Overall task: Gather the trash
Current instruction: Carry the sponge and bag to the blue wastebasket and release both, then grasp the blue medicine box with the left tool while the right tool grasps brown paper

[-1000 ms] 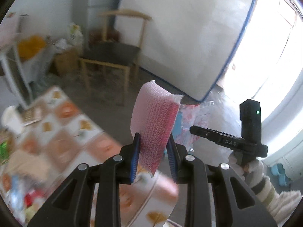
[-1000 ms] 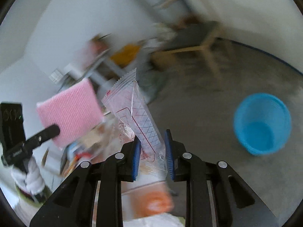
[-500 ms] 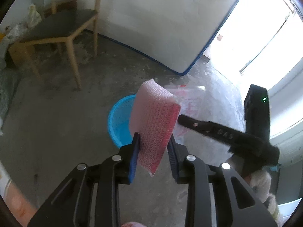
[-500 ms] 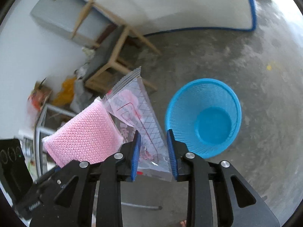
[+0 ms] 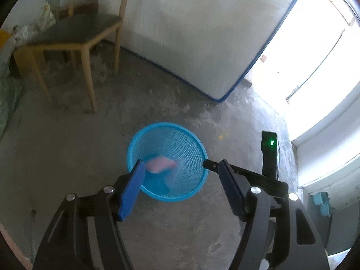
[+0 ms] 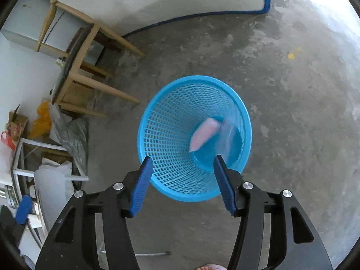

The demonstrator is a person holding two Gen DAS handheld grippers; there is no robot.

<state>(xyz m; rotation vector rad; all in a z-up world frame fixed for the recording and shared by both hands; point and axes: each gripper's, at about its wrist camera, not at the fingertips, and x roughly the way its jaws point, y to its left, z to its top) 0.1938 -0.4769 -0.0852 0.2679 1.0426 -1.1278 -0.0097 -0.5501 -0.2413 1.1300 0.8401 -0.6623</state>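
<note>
A blue mesh waste basket (image 5: 198,148) (image 6: 162,135) stands on the concrete floor below both grippers. Inside it a pink foam piece (image 5: 159,165) (image 6: 203,133) is falling, blurred, with a clear plastic wrapper (image 6: 228,132) (image 5: 177,168) beside it, also blurred. My left gripper (image 5: 180,173) hangs above the basket's near rim; its jaws are opening and nothing is between them. My right gripper (image 6: 183,164) is over the basket too, its jaws opening and empty. The right gripper's body (image 5: 270,157) shows at the right of the left wrist view.
A wooden chair (image 5: 74,36) (image 6: 76,67) stands to the left beyond the basket. A white mattress with blue edging (image 5: 202,33) leans on the wall behind. Bags, boxes and a metal frame (image 6: 45,135) clutter the left. A yellow scrap (image 6: 292,54) lies on the floor.
Both grippers came down over the blue basket and opened. The pink foam left the left gripper and the clear wrapper left the right; both now fall inside the basket.
</note>
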